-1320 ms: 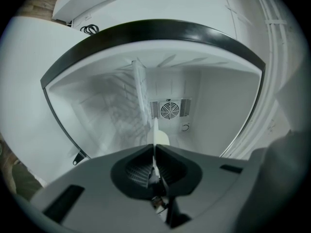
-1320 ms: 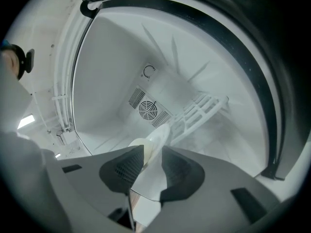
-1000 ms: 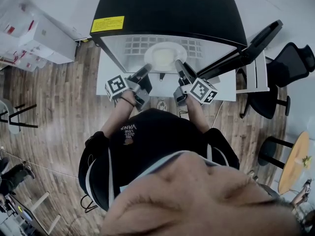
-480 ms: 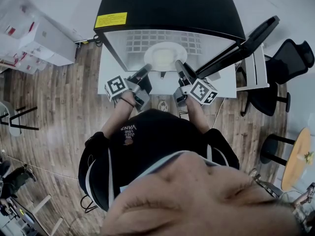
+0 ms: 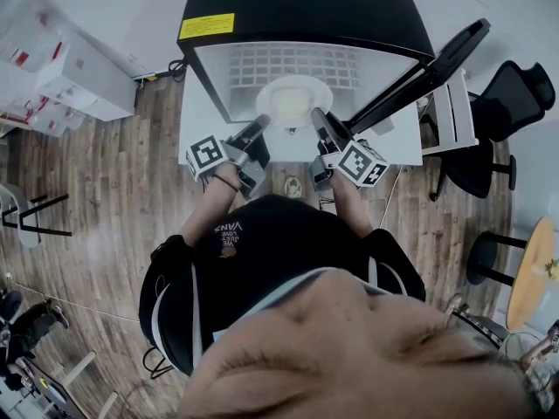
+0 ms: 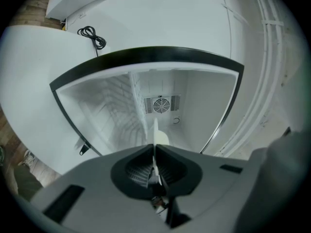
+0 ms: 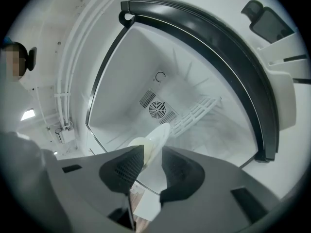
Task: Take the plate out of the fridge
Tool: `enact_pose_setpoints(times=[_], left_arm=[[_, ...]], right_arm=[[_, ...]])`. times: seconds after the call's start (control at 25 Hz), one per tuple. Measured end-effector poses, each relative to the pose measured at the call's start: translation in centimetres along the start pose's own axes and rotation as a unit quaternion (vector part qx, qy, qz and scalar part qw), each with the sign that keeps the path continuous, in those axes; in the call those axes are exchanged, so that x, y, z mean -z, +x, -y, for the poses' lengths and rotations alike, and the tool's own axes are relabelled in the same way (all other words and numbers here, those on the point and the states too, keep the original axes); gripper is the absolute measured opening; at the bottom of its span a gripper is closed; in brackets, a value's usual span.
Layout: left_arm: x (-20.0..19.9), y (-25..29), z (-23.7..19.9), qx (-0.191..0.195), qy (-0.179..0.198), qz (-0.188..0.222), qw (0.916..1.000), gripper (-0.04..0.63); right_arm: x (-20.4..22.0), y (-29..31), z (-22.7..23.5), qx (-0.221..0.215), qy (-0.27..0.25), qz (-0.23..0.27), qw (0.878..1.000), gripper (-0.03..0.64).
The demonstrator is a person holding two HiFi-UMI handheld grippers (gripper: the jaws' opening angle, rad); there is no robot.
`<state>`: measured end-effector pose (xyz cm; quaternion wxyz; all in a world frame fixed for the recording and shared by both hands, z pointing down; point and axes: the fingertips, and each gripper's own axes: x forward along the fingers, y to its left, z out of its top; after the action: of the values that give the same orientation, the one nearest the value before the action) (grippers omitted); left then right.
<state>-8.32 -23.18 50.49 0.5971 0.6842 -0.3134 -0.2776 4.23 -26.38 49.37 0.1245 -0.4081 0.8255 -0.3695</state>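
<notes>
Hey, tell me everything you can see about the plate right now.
The plate is round and white, ceramic by its look, with a broad rim and a faintly yellowish middle. It lies roughly level at the open front of the fridge. The left tongs and right tongs are each closed on its rim, on opposite sides.

Bright, washed-out fridge interior (image 5: 262,68); fisheye edges bend and darken.

Black chair (image 5: 517,101) (on wood floor (image 5: 105,203))

Plate (image 5: 293,101) at fridge (image 5: 306,7) opening
</notes>
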Motion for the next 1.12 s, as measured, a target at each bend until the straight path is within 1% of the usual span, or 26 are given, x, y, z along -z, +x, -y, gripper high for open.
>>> enact_pose_setpoints(times=[0.24, 0.36, 0.52, 0.64, 0.8, 0.96, 1.12], left_arm=[[0.3, -1.3, 0.2, 0.004, 0.001, -0.008, 1.0000, 0.031], [0.7, -2.1, -0.1, -0.003, -0.009, -0.012, 0.9999, 0.031], [0.9, -2.7, 0.3, 0.011, 0.001, -0.019, 0.9998, 0.031], [1.1, -3.4, -0.2, 0.002, -0.007, -0.024, 0.9997, 0.031], [1.2, -4.1, 0.3, 0.017, -0.001, -0.030, 0.9994, 0.031], [1.2, -5.0, -0.1, 0.009, 0.000, -0.037, 0.9993, 0.031], [1.5, -5.7, 0.5, 0.022, 0.001, -0.043, 0.9988, 0.031]], right_arm=[[0.7, -0.8, -1.0, 0.004, -0.008, 0.010, 1.000, 0.123], [1.2, -1.2, -1.4, 0.007, -0.008, 0.013, 1.000, 0.123], [2.0, -1.8, -2.0, 0.012, -0.006, 0.016, 1.000, 0.123], [2.3, -2.2, -2.3, 0.016, -0.013, 0.021, 1.000, 0.123], [3.0, -2.6, -2.9, 0.019, -0.013, 0.026, 0.999, 0.123], [3.6, -3.0, -3.5, 0.024, -0.012, 0.032, 0.999, 0.123], [4.1, -3.6, -4.2, 0.029, -0.012, 0.041, 0.999, 0.123]])
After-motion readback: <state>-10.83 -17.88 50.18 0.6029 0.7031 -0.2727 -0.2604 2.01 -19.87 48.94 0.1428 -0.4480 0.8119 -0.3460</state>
